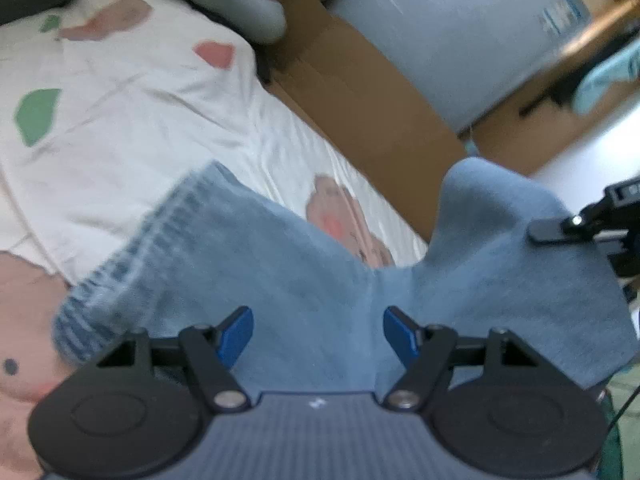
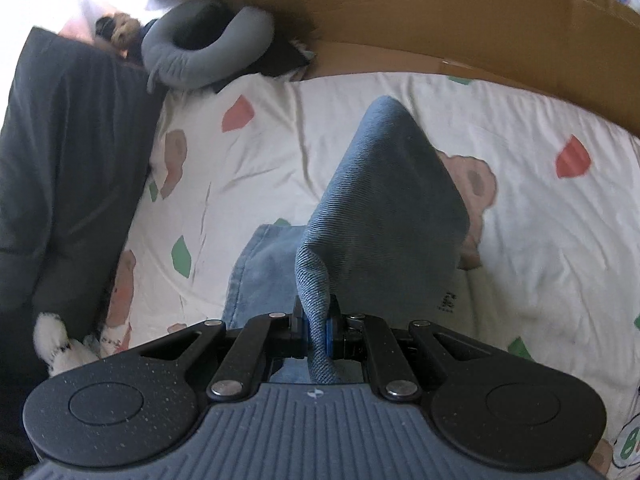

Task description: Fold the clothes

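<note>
L gripper (image 1: 318, 334): jaws apart, nothing pinched, jeans (image 1: 280, 280) lying just ahead under its tips | R gripper (image 2: 316, 334): clamped on a denim fold (rest hangs onto bedsheet (image 2: 520, 240) w/ bears)

A white bedsheet (image 2: 360, 120) printed with pink bears and green and red patches covers the bed. A grey U-shaped neck pillow (image 2: 200, 60) lies at its far corner, beside a dark grey quilt (image 2: 68, 160). Brown cardboard (image 2: 440, 24) stands along the bed's edge. A white plush toy (image 2: 56, 344) sits near the quilt, and a pale blue bin (image 1: 452, 32) stands behind the cardboard.
</note>
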